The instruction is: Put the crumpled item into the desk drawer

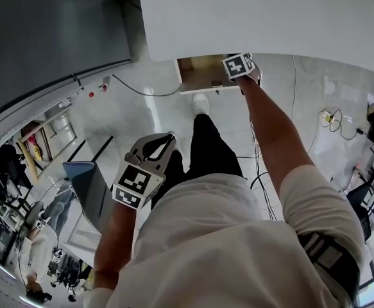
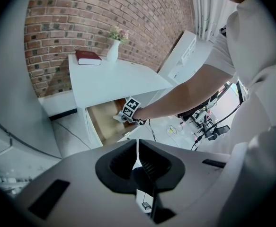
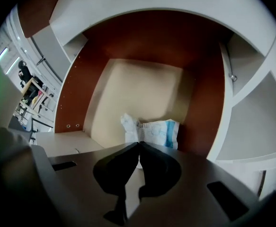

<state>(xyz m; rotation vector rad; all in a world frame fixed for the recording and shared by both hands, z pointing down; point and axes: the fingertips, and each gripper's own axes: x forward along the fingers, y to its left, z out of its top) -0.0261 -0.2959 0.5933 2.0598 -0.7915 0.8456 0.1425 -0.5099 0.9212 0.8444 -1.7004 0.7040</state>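
The crumpled item (image 3: 157, 131), white paper with a blue patch, lies at the near right of the open desk drawer (image 3: 138, 91), right at my right gripper's (image 3: 138, 144) tips. The jaws are shut, and white material shows between them. In the head view the right gripper (image 1: 238, 66) reaches into the drawer (image 1: 199, 76) under the white desk (image 1: 270, 18). My left gripper (image 1: 164, 141) hangs low beside the person's legs, shut and empty. In its own view the left gripper (image 2: 138, 148) points toward the desk (image 2: 109, 82), the drawer (image 2: 102, 122) and the right gripper (image 2: 120, 118).
On the desk stand a red book (image 2: 88, 57) and a white vase with flowers (image 2: 112, 51), in front of a brick wall (image 2: 81, 18). Cables (image 1: 331, 117) trail on the floor at the right. A blue-topped object (image 1: 87, 185) stands at the left.
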